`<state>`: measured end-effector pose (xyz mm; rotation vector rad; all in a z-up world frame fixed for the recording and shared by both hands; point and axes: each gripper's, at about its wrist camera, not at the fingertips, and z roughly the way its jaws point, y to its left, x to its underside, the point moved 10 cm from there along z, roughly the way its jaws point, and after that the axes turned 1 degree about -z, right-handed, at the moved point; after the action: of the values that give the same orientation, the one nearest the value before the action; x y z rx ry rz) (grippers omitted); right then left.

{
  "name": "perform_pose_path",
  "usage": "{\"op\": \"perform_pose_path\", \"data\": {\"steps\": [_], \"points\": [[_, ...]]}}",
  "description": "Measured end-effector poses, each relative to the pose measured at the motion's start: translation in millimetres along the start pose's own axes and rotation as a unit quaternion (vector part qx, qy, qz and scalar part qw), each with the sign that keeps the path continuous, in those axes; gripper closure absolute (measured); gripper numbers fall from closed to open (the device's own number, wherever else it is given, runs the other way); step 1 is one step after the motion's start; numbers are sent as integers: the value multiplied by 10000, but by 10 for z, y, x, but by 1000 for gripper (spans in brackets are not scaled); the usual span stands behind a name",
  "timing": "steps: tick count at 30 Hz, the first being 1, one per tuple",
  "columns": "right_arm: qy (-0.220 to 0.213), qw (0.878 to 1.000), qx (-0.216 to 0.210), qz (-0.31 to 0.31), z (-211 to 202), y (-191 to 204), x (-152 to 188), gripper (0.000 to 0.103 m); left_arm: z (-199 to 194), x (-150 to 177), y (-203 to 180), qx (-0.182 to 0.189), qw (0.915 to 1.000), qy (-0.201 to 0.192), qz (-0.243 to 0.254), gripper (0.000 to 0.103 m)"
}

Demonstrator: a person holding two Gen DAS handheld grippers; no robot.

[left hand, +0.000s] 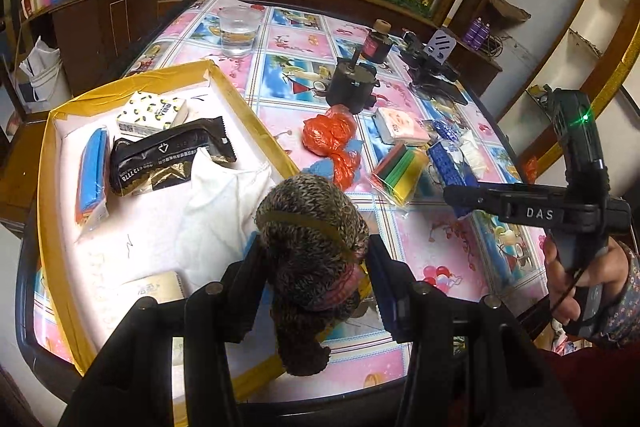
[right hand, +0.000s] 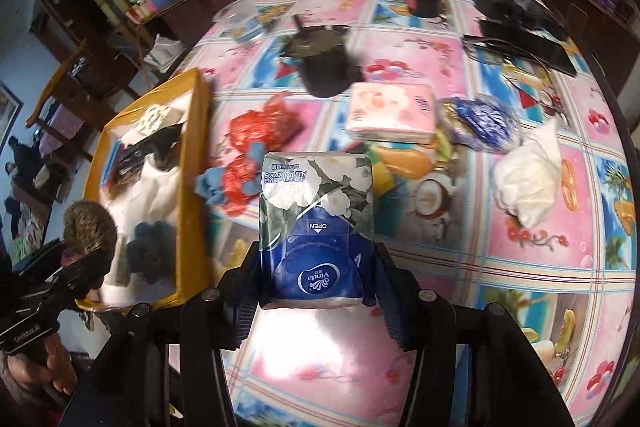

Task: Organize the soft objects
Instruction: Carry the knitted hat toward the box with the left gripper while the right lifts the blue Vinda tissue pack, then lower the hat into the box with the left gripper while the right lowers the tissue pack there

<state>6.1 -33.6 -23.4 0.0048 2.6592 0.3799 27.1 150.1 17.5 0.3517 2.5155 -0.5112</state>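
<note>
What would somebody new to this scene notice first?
Probably the two loaded grippers: the left gripper clamps a fuzzy brown knit bundle over the yellow-rimmed box, and the right gripper clamps a blue Vinda tissue pack above the table. Next, the orange plastic bag mid-table on the bright pink-and-blue tablecloth.

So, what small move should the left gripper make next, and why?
Probably lower and release. The left gripper holds the brown knitted item right at the yellow-edged box's near rim, and the white cloth inside offers open space to drop it.
</note>
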Motion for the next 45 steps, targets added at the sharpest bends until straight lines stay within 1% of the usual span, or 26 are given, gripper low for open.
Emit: {"op": "perform_pose_path", "data": {"steps": [3, 7, 13, 17, 21, 25, 29, 38, 45], "points": [[37, 9999, -54, -156, -3, 158, 14, 47, -40, 34, 102, -50, 9999, -33, -126, 56], [82, 9992, -127, -382, 28, 356, -28, 47, -137, 61, 331, -161, 9987, -146, -457, 56], [182, 9958, -275, -855, 67, 755, -86, 47, -317, 125, 774, -395, 9930, -342, -1064, 56], [317, 9912, -452, -1200, 135, 1096, -102, 46, -401, 164, 1019, -555, 9884, -398, -1355, 56], [465, 9839, -645, -1599, 221, 1493, -90, 46, -432, 198, 1178, -671, 9855, -398, -1504, 56], [589, 9777, -848, -1827, 331, 1873, -120, 46, -408, 195, 1239, -718, 9844, -387, -1556, 56], [734, 9766, -955, -1782, 475, 2081, -188, 46, -365, 186, 1275, -736, 9847, -362, -1538, 56], [904, 9766, -870, -1749, 712, 2189, -297, 46, -212, 208, 1320, -745, 9856, -182, -1504, 56], [1021, 9770, -803, -1689, 899, 2226, -339, 46, -116, 208, 1264, -724, 9888, -67, -1302, 56]]}}
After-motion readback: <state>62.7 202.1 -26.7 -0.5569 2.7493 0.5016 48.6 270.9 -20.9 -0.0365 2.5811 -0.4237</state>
